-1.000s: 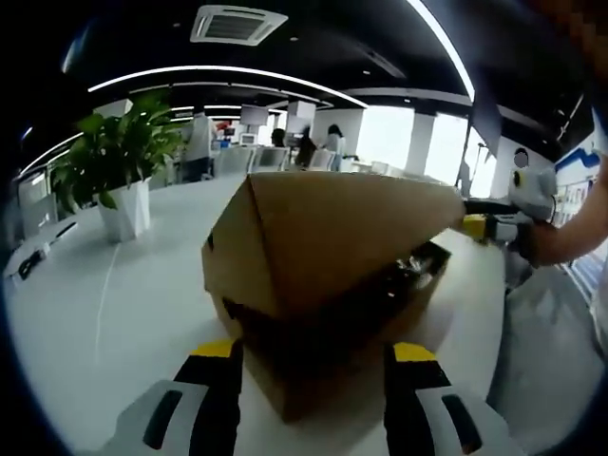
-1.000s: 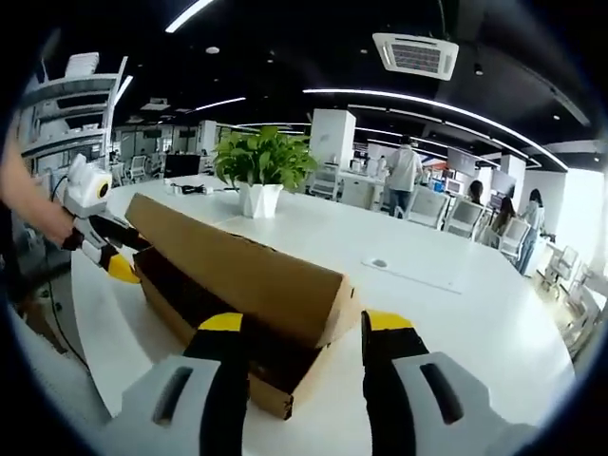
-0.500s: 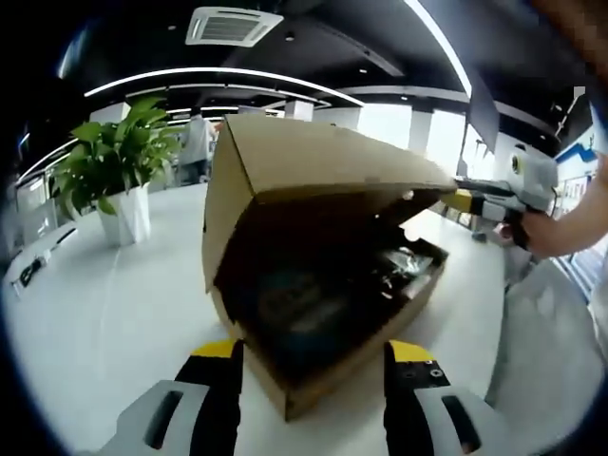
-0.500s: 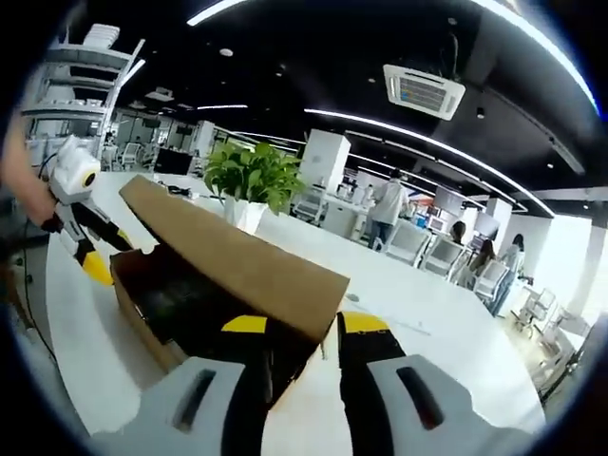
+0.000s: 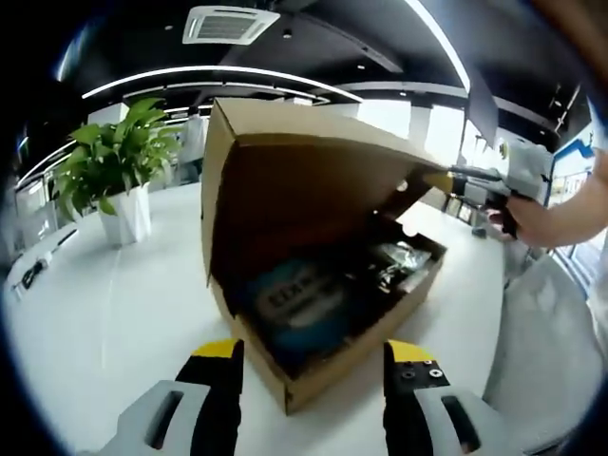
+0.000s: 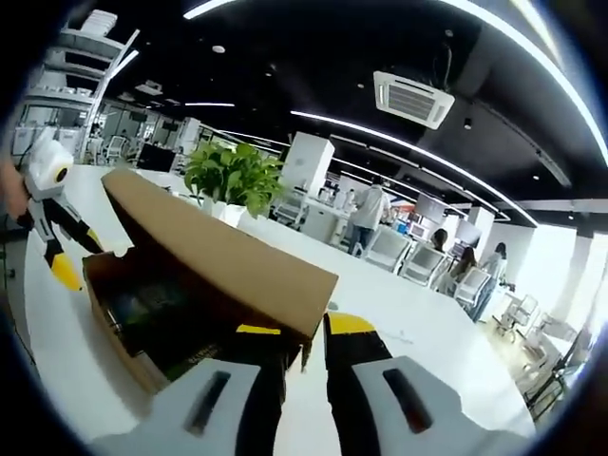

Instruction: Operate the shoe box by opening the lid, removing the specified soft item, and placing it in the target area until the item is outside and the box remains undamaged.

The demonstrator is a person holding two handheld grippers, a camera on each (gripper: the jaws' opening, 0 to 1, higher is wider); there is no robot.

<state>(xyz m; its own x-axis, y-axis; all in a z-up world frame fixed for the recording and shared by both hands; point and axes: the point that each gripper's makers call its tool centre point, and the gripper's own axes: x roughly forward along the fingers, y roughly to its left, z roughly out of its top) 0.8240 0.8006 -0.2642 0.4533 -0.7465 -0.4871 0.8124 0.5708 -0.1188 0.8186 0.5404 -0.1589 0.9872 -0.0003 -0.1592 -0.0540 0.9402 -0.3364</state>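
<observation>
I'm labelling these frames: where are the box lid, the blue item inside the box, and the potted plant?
box lid (image 5: pixel 304 204): left gripper view, brown inner face.
blue item (image 5: pixel 302 296): left gripper view, its printed top.
potted plant (image 5: pixel 122 217): left gripper view, white pot.

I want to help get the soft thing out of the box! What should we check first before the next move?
1. Lid up far enough: ok. The cardboard lid is raised and the shoe box is open at the front.
2. Lid held: ok. The right tongs are closed on the lid's edge.
3. Left tongs free: ok. They are open and hold nothing, just before the box.
4. Item in sight: ok. A dark blue bundle with white print lies inside.
5. Is it soft: cannot tell.
6. Box undamaged: ok, no tears visible.
7. Target area: cannot tell; nothing marked shows on the white table.
</observation>
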